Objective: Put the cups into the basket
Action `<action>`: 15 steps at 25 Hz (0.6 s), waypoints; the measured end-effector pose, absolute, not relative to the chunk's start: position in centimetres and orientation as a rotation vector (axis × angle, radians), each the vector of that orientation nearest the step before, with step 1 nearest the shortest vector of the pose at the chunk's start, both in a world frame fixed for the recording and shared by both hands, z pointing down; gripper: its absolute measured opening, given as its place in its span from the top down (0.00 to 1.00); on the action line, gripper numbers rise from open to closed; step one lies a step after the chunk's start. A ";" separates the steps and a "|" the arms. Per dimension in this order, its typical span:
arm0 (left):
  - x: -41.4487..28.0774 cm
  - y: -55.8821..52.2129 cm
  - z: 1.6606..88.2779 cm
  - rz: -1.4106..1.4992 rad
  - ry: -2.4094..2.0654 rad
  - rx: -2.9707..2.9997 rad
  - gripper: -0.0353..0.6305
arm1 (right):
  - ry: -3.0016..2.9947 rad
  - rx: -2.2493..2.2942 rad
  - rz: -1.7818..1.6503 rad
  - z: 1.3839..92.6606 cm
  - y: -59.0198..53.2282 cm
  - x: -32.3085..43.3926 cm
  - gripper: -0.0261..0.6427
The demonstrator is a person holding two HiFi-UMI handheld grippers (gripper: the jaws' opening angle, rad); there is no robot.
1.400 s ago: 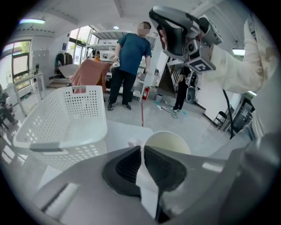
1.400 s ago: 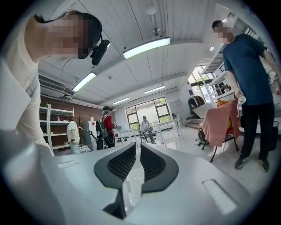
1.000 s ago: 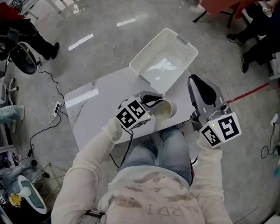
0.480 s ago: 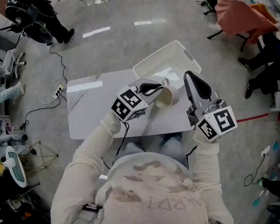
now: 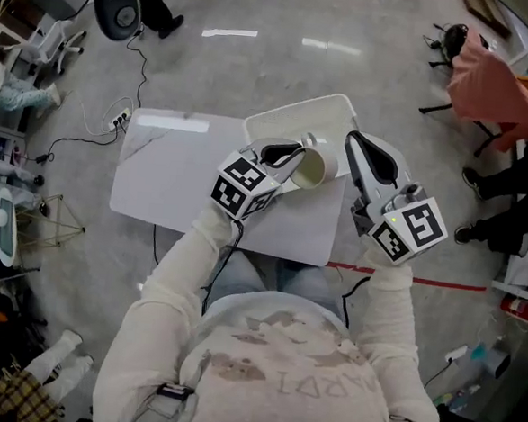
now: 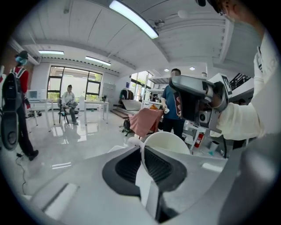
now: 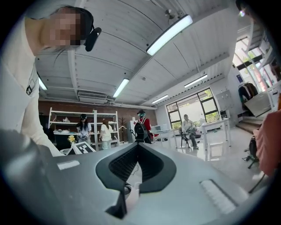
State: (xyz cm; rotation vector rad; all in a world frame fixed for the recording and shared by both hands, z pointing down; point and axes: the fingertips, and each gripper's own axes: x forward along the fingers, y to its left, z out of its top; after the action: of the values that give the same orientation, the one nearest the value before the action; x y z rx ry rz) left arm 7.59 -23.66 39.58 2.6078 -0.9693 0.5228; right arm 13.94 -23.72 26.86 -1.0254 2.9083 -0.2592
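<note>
One white surface lies below both tongs, carrying the white basket under their tips. The left tongs clamp the wall of a cup above the basket's near edge. The right tongs, just beside the cup, are pressed together and empty.

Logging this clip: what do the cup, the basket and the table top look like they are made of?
Cup: cream, smooth, thin wall pinched in the left claw. It is plastic or glazed ceramic; the look leaves it open.
Basket: white, thin rim, rounded corners, so likely moulded plastic.
Table: glossy white with faint grey veining and a light glare. It looks like marble, but could be stone or laminate.
</note>
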 end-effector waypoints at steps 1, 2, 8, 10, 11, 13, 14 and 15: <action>7.6 -23.8 39.8 0.522 -1.007 2.588 0.90 | 2.918 -0.998 -0.266 27.1 -24.0 14.0 0.92; 7.5 -23.9 39.9 0.518 -1.041 2.567 0.90 | 2.927 -0.976 -0.274 27.2 -24.3 14.1 0.92; 6.0 -25.0 42.0 0.497 -1.168 2.452 0.90 | 2.925 -0.903 -0.335 28.3 -25.8 12.5 0.92; 5.2 -25.3 43.0 0.491 -1.193 2.430 0.90 | 2.928 -0.895 -0.350 29.1 -25.9 11.6 0.92; 4.8 -25.5 43.4 0.489 -1.199 2.420 0.90 | 2.934 -0.892 -0.357 29.4 -25.9 11.1 0.92; 4.1 -26.1 44.0 0.493 -1.199 2.406 0.90 | 2.951 -0.889 -0.370 29.7 -25.9 10.1 0.92; 4.0 -26.2 44.4 0.499 -1.192 2.405 0.90 | 2.961 -0.893 -0.375 29.9 -25.7 9.8 0.92; 4.1 -26.5 45.0 0.508 -1.182 2.409 0.90 | 2.968 -0.900 -0.379 30.3 -25.6 9.6 0.92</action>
State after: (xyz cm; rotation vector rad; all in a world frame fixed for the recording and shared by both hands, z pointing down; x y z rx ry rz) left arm 4.13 -26.46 44.99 2.4092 -1.1821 0.5079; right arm 9.63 -25.65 30.28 -0.9003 2.9678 -0.3792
